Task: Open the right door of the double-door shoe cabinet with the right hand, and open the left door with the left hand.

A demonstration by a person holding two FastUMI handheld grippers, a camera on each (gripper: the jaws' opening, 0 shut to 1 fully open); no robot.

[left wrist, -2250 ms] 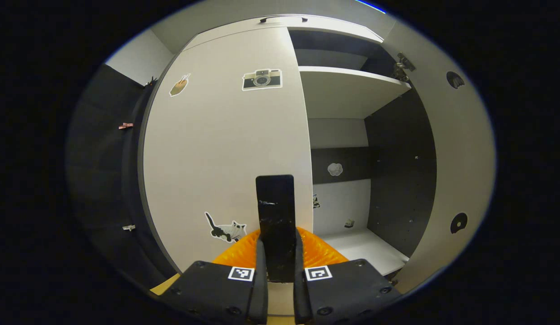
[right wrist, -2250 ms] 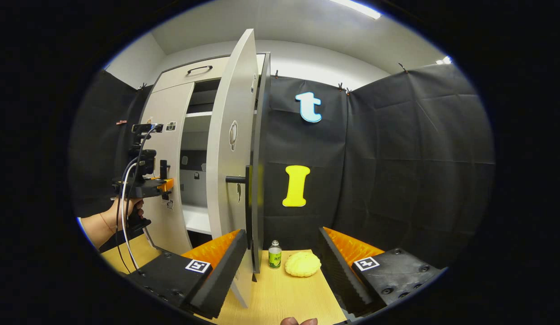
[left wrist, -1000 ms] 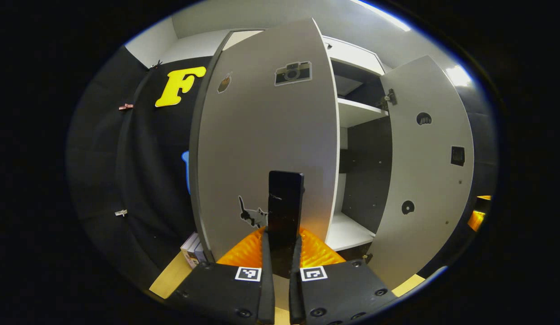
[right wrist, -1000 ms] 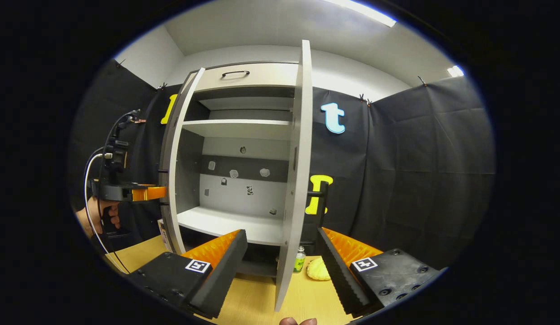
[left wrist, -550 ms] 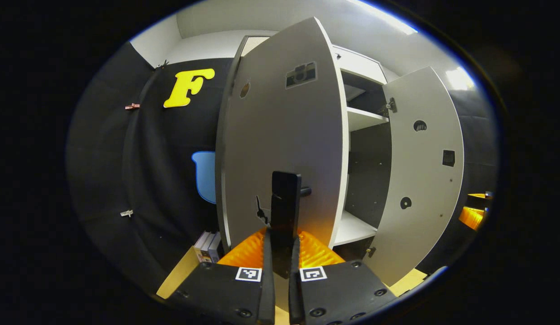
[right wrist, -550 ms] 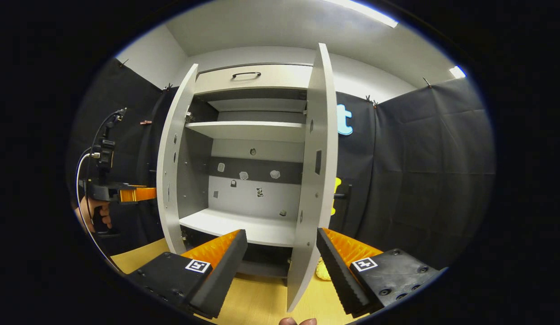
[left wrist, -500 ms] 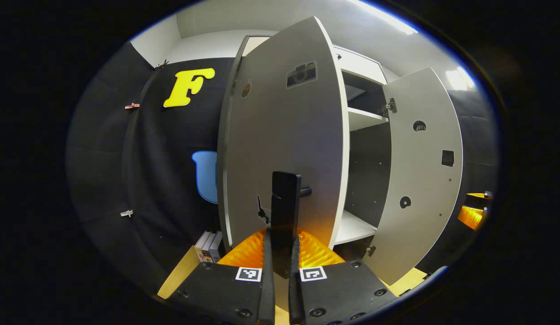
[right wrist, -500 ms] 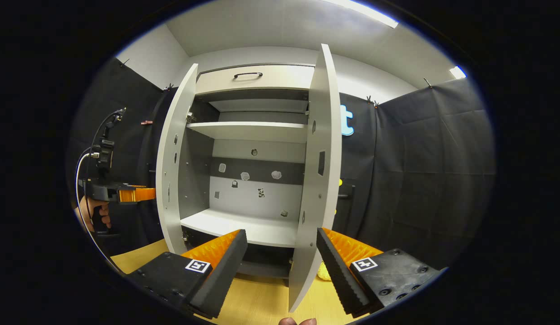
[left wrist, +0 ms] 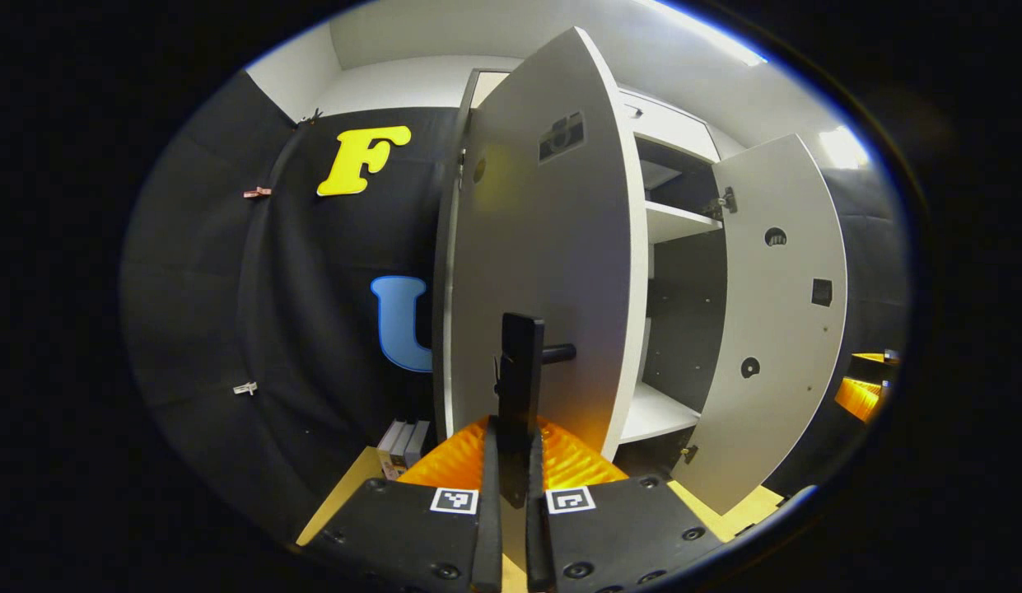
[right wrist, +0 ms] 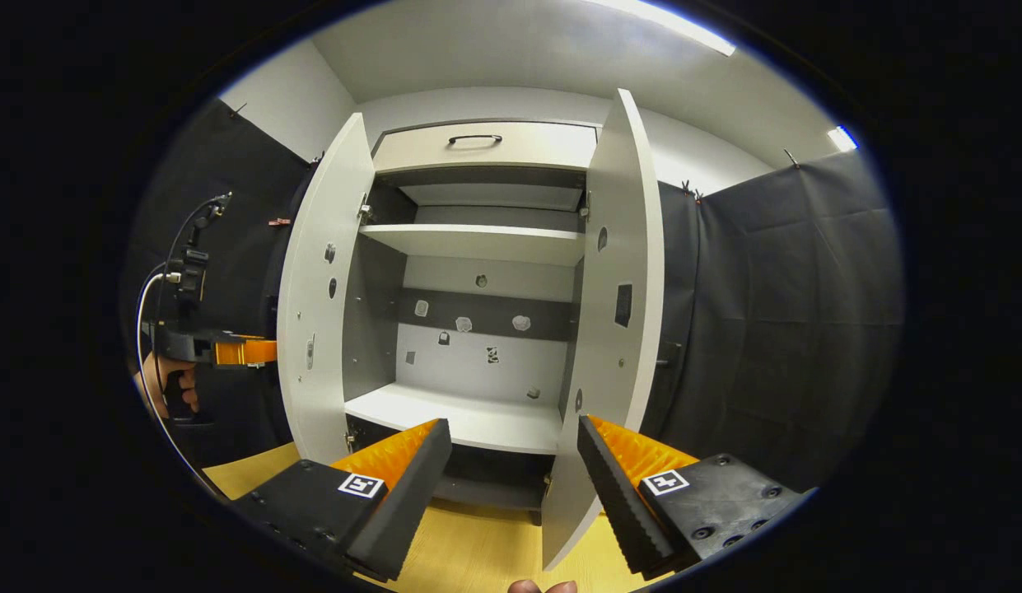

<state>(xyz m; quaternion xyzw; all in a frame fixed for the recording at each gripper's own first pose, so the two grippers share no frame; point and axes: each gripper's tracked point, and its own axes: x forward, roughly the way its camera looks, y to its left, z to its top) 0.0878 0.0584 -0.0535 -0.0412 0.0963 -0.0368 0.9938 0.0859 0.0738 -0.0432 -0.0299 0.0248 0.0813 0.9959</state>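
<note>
Left gripper point(left wrist: 511, 461): clamped tight on the left door's handle point(left wrist: 520, 371), both fingers pressed against that upright dark bar, long axis vertical, dead ahead along the fingers
Left door point(left wrist: 543, 272): swung well out from the shoe cabinet, outer face turned toward the left gripper's camera, hinge edge away to the left near the booth's black cloth
Right gripper point(right wrist: 511, 461): fingers spread wide, gripping nothing, hanging in front of the open cabinet
Right door point(right wrist: 618, 313): standing wide open, inner face showing, its lower edge just between and beyond the right gripper's fingertips; its handle point(right wrist: 667, 354) peeks out on the far side
Shoe cabinet point(right wrist: 478, 148): both shelves bare to view, drawer with a curved pull on top, small stickers on the back panel
Key relation: the left door's handle sits straight in the left gripper's grip, so any further swing goes outward to the left about the hinge; left hand is the nearer one
Judgement: looks close to finished, both doors open; letting go of the handle seems the likely remaining step
Table point(right wrist: 478, 552): pale wood beneath the cabinet, books point(left wrist: 399, 441) standing left of the door
</note>
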